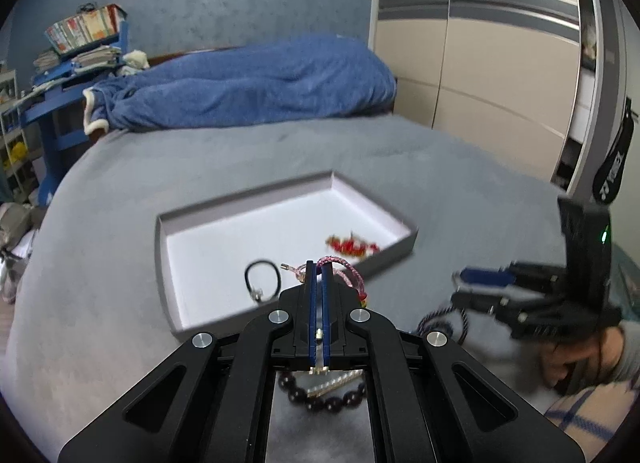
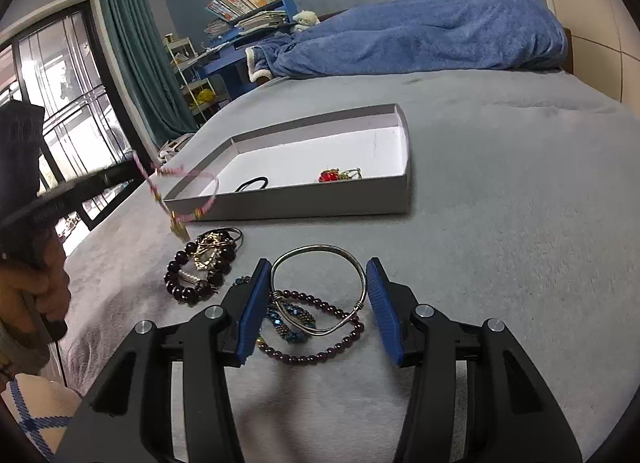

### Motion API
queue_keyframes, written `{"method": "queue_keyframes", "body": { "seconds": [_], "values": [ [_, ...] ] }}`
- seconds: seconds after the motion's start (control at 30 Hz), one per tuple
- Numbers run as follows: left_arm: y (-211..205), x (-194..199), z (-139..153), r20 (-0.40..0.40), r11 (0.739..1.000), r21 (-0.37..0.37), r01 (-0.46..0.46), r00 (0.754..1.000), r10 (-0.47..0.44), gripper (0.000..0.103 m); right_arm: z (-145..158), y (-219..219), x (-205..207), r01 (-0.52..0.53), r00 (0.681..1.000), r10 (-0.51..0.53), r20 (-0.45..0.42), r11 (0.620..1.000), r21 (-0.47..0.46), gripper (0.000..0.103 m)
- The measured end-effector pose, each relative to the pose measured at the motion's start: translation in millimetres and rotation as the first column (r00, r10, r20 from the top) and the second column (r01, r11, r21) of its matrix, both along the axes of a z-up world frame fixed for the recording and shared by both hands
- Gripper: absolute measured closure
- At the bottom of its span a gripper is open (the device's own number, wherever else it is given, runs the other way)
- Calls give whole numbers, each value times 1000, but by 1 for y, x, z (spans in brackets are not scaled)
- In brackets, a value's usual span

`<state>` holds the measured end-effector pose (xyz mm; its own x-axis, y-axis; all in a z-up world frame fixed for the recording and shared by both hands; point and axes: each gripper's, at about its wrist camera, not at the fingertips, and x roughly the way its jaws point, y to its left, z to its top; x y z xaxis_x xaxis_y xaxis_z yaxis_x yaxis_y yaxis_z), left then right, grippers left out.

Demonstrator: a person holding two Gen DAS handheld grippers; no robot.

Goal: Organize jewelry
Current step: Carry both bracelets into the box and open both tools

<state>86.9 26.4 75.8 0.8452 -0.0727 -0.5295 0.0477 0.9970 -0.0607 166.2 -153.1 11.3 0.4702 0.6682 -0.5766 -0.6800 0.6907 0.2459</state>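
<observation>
Left tool (image 1: 319,269) is pressed together on a pink braided bracelet (image 1: 347,272), held clear of the bed (image 2: 500,191) near the corner of the grey tray (image 2: 404,151). Tray holds a black hair tie (image 2: 253,184) and a red ornament (image 2: 331,175). Right tool (image 2: 318,303) stands spread, pinching nothing, above a silver bangle (image 2: 320,253) and a garnet bead strand (image 2: 320,357). A dark bead bracelet (image 2: 188,283) lies just beside. A blue blanket (image 2: 420,35) lies well beyond.

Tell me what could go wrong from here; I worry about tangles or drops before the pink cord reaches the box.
1. The pink braided cord bracelet hangs loosely from the shut left gripper; its gold charm may snag the grey cardboard box wall.
2. The open right gripper straddles the silver wire bangle, which overlaps the dark red bead strand; both might lift together.
</observation>
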Motion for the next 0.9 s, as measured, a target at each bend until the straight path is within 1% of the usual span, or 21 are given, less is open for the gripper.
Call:
{"method": "queue_keyframes", "body": {
  "seconds": [0.1, 0.17, 0.33, 0.43, 0.57, 0.8, 0.9],
  "values": [
    [5, 1, 11, 23, 1000, -8, -14, 1000, 14, 100, 6, 6, 2, -14, 1000, 14, 17, 1000, -3, 54],
    [9, 3, 16, 33, 1000, 0, -27, 999, 27, 100, 12, 11, 5, -23, 999, 23, 27, 1000, -3, 54],
    [29, 15, 20, 41, 997, -15, -82, 996, 83, 100, 27, 28, 18, -47, 998, 47, 48, 999, -11, 54],
    [43, 24, 19, 38, 992, -44, -114, 993, 116, 100, 35, 40, 30, -55, 997, 56, 56, 998, -27, 54],
    [66, 41, 15, 29, 981, -100, -169, 985, 173, 100, 36, 52, 49, -51, 997, 53, 51, 997, -52, 54],
    [81, 70, 9, 28, 973, -107, -202, 978, 207, 100, 33, 73, 90, -18, 999, 22, 40, 995, -100, 54],
    [81, 82, 1, 9, 973, -101, -206, 978, 208, 100, 30, 82, 106, -15, 999, 19, 34, 994, -112, 54]
  ]
}}
